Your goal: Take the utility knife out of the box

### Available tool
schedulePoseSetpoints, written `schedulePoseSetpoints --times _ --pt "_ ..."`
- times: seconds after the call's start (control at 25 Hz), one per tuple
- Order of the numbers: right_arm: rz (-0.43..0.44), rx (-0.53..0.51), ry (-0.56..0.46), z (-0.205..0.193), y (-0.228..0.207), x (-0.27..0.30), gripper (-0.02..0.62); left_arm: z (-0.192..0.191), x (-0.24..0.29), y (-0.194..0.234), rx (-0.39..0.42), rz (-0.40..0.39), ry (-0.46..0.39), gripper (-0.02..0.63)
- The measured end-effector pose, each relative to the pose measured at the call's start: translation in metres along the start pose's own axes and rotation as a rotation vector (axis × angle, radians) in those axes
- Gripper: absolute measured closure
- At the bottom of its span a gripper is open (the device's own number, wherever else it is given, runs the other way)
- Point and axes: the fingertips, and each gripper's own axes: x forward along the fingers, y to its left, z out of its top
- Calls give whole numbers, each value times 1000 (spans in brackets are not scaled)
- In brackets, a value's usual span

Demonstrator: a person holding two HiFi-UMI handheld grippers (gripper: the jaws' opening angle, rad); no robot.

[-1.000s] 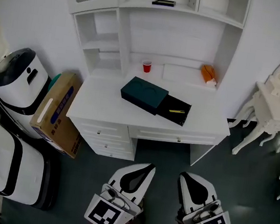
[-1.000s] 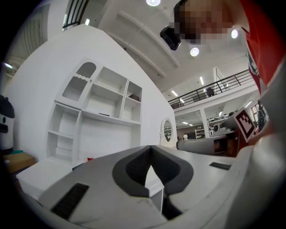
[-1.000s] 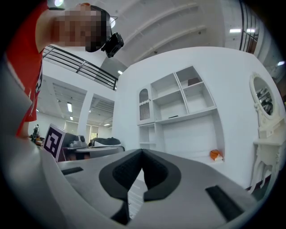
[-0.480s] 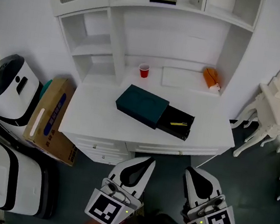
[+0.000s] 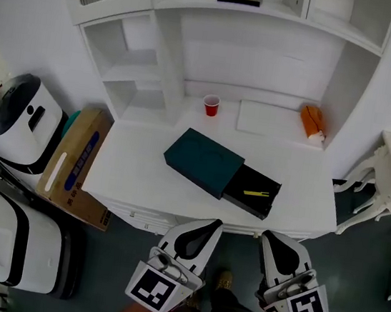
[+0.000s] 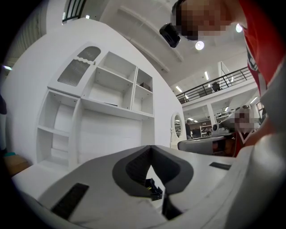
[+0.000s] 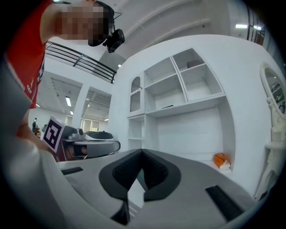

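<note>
Setting: white desk with hutch shelving (image 5: 135,172). Its front edge is just ahead of both pairs of fingertips, and everything for the task sits beyond them.

Dark teal rectangular box (image 5: 203,162): flat on the desk, ahead of the left gripper (image 5: 209,223) and well apart from it.

Left gripper and right gripper (image 5: 271,236): both held level side by side, short of the desk. Each pair of fingers (image 6: 134,172) is closed tip to tip with nothing between.

Black drawer tray (image 5: 265,201): slid out of the box's right end, ahead of the right fingers.

Yellow utility knife (image 5: 256,193): lies flat on the tray floor, ahead of the right fingers, touched by nothing.

Judgement: the step in hand is the reach.
- Spread the right fingers before arriving.
- Tip them downward and enter over the tray wall, since level fingers would likely meet it.
- Pinch across the knife's narrow width near mid-length.
- Rest the left fingers on the box sleeve so the tray cannot slide.
- Risk: the thin handle may skid along the tray floor, so close slowly.
</note>
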Motion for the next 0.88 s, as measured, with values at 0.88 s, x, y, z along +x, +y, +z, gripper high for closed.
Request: schedulePoseSetpoints --times 0.88 --pt "312 -310 402 -97 -107 109 555 -48 94 55 -38 85 90 588"
